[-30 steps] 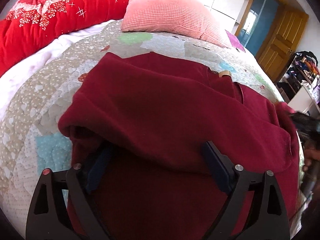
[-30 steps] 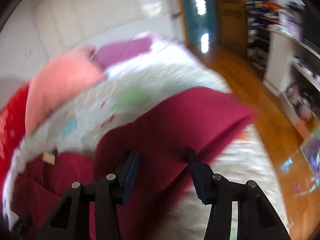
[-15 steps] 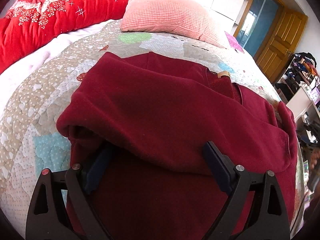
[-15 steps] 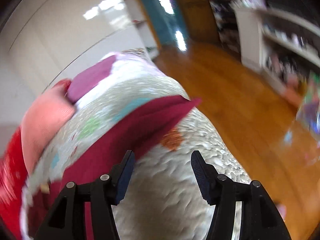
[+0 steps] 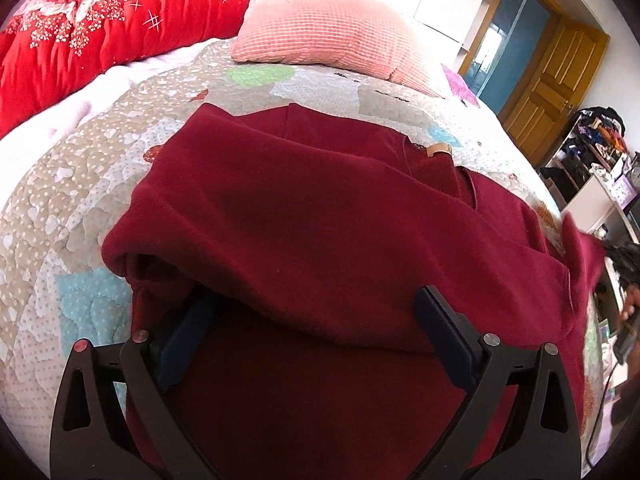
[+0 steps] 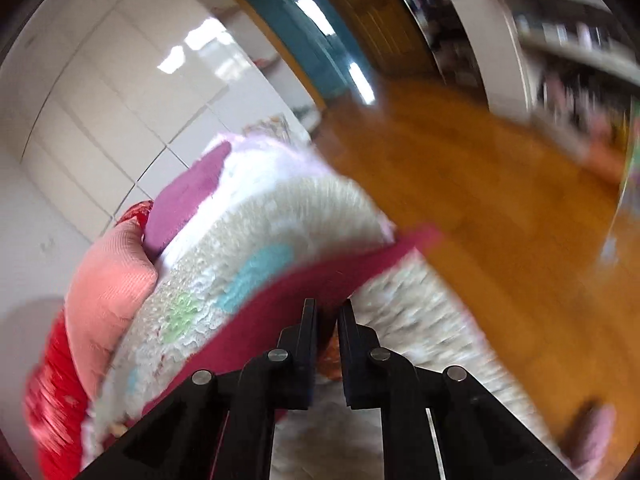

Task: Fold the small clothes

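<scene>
We have the soft, floppy maroon garment (image 5: 320,216) spread on the bed (image 5: 80,184) — left gripper (image 5: 316,320) spread wide under a fold, right gripper (image 6: 328,312) pinching its edge. Best held at hems — it drapes.

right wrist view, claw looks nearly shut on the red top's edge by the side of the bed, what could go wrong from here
The right claw seems to pinch only a thin edge of the maroon top, so it may slip free. The left claw is open and pins nothing, so pulling could drag the top off the quilt.
</scene>
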`<state>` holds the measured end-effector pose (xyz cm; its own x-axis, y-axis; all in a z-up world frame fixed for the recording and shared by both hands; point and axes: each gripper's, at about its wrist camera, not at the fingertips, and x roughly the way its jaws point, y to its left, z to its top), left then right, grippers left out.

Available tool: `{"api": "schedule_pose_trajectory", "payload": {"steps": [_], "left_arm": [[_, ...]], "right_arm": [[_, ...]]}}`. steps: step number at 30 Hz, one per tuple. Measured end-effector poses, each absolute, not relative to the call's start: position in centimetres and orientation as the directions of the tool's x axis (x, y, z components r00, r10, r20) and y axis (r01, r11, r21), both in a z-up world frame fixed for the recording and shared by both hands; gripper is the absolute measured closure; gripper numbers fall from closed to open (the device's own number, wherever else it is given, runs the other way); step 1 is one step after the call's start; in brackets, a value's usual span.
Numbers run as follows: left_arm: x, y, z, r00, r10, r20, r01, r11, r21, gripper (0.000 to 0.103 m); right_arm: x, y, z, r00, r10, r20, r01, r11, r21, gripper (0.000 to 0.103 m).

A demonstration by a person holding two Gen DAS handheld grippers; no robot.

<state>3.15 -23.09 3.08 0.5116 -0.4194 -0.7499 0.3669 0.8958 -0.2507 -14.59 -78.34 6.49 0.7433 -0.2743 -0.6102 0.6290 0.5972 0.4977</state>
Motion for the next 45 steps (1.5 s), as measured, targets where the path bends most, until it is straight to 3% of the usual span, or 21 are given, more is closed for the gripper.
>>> {"api": "schedule_pose_trajectory", "payload": {"steps": [2,7,10,14,19,22,24,26,28,33,36,45], "left_arm": [[3.0,-23.0,3.1,0.511,-0.423,-0.748,0.366,0.895,-0.256,0.004],[3.1,-21.8,4.0,0.499,-0.479,-0.722,0.359,0.873,-0.331,0.004],[3.1,-19.5,5.7,0.480,-0.515,-0.710,0.326,0.856,-0.400,0.004],[3.0,-14.8,8.6,0.579,-0.489,-0.652,0.246,0.867,-0.433,0.004],[3.9,-11.6,9.1,0.588,-0.456,-0.668,0.183,0.879,-0.440,0.004],[3.7,-10.8,8.9,0.573,-0.474,-0.668,0.186,0.869,-0.458,0.004],[3.6,-10.7,8.6,0.578,-0.467,-0.669,0.195,0.876,-0.442,0.004],[3.8,-11.1,8.1,0.566,-0.472,-0.676,0.198,0.874,-0.444,0.004],[3.8,-11.5,7.5,0.544,-0.492,-0.680,0.192,0.862,-0.469,0.004],[3.3,-13.6,6.7,0.500,-0.525,-0.689,0.212,0.845,-0.491,0.004],[3.3,-14.3,6.7,0.496,-0.514,-0.700,0.233,0.855,-0.462,0.004],[4.1,-14.9,5.9,0.485,-0.515,-0.707,0.216,0.853,-0.474,0.004]], "right_arm": [[-16.2,-78.0,8.9,0.725,-0.335,-0.601,0.642,0.645,0.415,0.096],[-19.8,-74.2,15.6,0.802,-0.317,-0.506,0.549,0.724,0.417,0.096],[-19.0,-68.8,19.2,0.862,-0.242,-0.446,0.425,0.824,0.375,0.096],[-15.6,-57.0,22.2,0.920,-0.009,-0.392,0.123,0.956,0.266,0.096],[-8.9,-42.7,16.8,0.833,0.233,-0.502,-0.133,0.965,0.227,0.096],[-6.0,-38.5,10.9,0.693,0.272,-0.668,-0.133,0.958,0.253,0.096],[-6.9,-38.9,9.5,0.679,0.312,-0.665,-0.127,0.941,0.313,0.093],[-8.7,-40.6,9.6,0.700,0.267,-0.663,-0.092,0.954,0.286,0.069],[-10.3,-43.2,10.3,0.744,0.168,-0.647,-0.024,0.974,0.226,0.060],[-10.1,-50.6,12.0,0.773,-0.110,-0.625,0.179,0.983,0.048,0.058],[-7.3,-53.6,10.8,0.690,-0.209,-0.693,0.194,0.976,-0.102,0.055],[-9.2,-58.1,9.1,0.703,-0.195,-0.684,0.283,0.959,0.018,0.055]]}}
